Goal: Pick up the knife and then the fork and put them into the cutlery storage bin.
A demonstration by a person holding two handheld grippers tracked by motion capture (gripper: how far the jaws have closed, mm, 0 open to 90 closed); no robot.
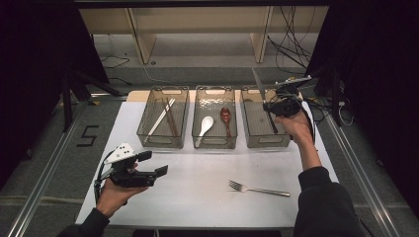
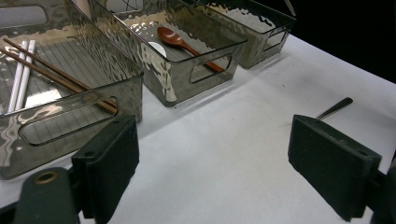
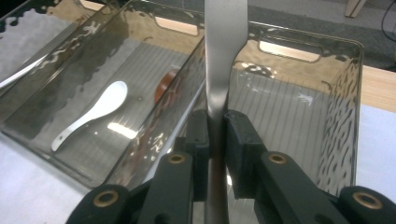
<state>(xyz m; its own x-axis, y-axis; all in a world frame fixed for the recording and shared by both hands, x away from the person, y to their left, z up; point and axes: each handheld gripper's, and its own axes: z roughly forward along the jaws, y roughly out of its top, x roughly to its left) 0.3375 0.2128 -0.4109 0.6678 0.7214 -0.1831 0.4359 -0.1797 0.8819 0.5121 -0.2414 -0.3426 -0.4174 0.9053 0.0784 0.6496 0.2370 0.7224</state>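
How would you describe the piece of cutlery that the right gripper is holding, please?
Find the three smoky clear bins in a row on the white table. Over the right-hand bin the right gripper pinches a knife: a flat steel blade, unlike the chopsticks and spoons lying in the other bins.

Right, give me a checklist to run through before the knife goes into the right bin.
1. Grip: right gripper shut on the knife, pads on both sides of it. Ok.
2. Position: knife held above the right bin, blade pointing up and away. Ok.
3. Room in the bin: right bin floor looks bare. Ok.
4. Neighbours: white spoon and brown spoon lie in the middle bin, chopsticks in the left bin, all apart from the knife. Ok.
5. Left gripper: open, holding nothing, low over the table, away from the bins. Ok.
6. Fork: still on the table, not yet sorted. Not ok.
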